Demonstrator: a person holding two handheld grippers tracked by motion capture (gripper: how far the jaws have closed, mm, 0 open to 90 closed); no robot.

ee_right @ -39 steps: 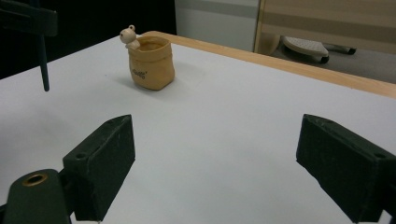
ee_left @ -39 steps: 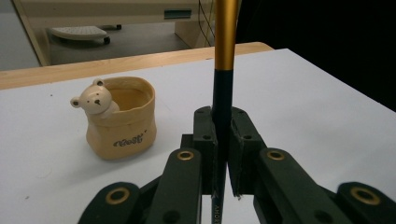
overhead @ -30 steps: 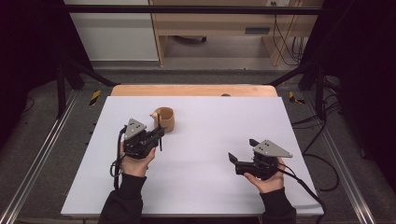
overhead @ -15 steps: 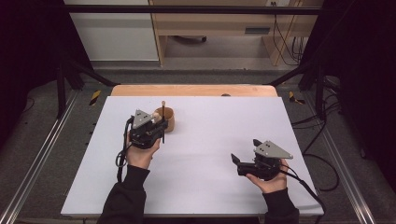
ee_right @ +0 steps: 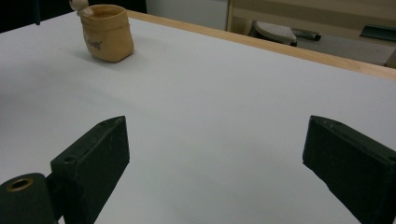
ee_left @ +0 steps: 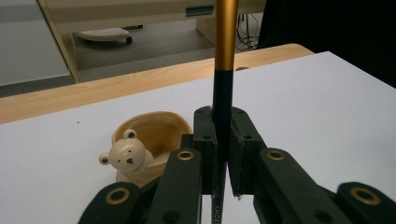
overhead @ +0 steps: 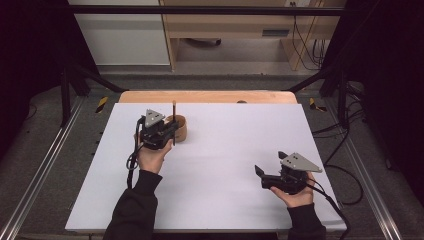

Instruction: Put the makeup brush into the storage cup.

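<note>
Near the far left part of the white table point(overhead: 210, 165), the left gripper point(overhead: 167, 134) has its jaws pressed together on a pen point(ee_left: 223, 98), which stands upright between them with the gold part pointing up. Just beside it, touching or almost touching in the high view, sits a small tan cup point(overhead: 179, 128) with a little bear head point(ee_left: 125, 156) on its rim. The cup is empty as far as I can see from the left gripper view. I judge that the step in hand is bringing the pen over the cup in order to drop it inside. The next move calls for placing the lower tip above the opening, lowering it, and then letting go without pushing the light cup over. The right gripper point(overhead: 272, 176) rests low near the front right of the table, jaws wide apart and holding nothing, well apart from the cup.
</note>
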